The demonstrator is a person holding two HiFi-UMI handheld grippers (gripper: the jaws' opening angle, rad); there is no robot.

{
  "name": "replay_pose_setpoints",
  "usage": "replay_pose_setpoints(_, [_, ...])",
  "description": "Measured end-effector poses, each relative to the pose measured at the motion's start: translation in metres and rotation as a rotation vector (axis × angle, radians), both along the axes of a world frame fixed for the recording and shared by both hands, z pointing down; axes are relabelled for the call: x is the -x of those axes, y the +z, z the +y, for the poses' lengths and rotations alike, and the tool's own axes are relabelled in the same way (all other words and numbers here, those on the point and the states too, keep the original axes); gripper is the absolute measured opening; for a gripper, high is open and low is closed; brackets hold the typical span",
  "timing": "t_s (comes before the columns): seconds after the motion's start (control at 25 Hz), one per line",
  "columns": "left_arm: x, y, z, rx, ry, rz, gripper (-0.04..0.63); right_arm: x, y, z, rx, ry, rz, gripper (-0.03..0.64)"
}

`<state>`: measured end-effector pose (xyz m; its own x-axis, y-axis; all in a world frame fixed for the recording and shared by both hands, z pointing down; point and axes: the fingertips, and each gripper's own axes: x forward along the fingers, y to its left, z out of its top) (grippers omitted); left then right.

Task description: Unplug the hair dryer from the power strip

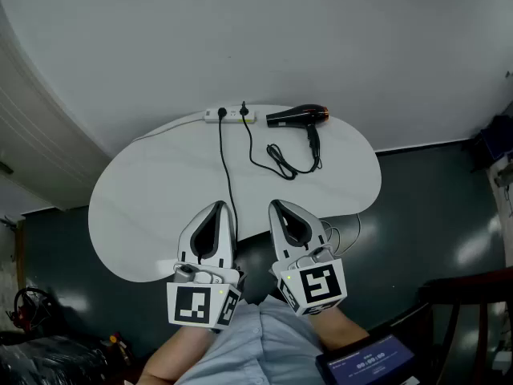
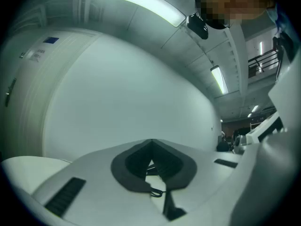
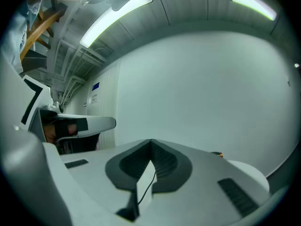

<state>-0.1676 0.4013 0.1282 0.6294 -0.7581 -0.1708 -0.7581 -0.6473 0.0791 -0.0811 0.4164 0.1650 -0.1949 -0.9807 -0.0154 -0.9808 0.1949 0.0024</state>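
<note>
A white power strip (image 1: 230,115) lies at the far edge of the white table (image 1: 152,207), with two black plugs in it. To its right rests the black hair dryer (image 1: 298,116), whose cord (image 1: 280,163) loops on the table and runs up to the right-hand plug (image 1: 244,111). From the left-hand plug a second black cable (image 1: 229,183) runs toward me. Both grippers hover over the near edge of the table, well short of the strip. My left gripper (image 1: 218,204) (image 2: 151,140) is shut and holds nothing. My right gripper (image 1: 274,203) (image 3: 151,140) is likewise shut and holds nothing.
The strip's white lead (image 1: 168,125) trails off the table to the left. Dark floor surrounds the table. A tablet screen (image 1: 365,363) sits by my right arm, a dark railing (image 1: 469,295) stands at the right, and clutter (image 1: 32,327) lies at the lower left.
</note>
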Motion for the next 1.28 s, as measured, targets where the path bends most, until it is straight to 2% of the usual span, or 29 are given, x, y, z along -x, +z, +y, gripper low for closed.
replay_pose_setpoints(0.32, [-0.011,0.001,0.005,0.002,-0.01,-0.015,-0.003,-0.014,0.005,0.008,0.006,-0.01,-0.015,0.0])
replay_pose_setpoints(0.48, [-0.022,0.002,0.01,0.004,-0.032,-0.025,-0.002,-0.027,0.011,0.014,0.025,-0.057,-0.055,0.002])
replay_pose_setpoints(0.84, [-0.05,0.01,0.022,0.032,-0.083,-0.028,-0.002,-0.061,0.021,0.014,0.074,-0.079,-0.033,0.002])
replay_pose_setpoints(1.08, [-0.047,0.009,0.015,0.03,-0.116,-0.032,-0.002,-0.061,0.023,0.006,0.087,-0.103,-0.026,0.002])
replay_pose_setpoints(1.28, [-0.049,0.011,-0.014,0.039,-0.129,-0.028,-0.002,-0.064,0.023,-0.022,0.092,-0.119,-0.016,0.002])
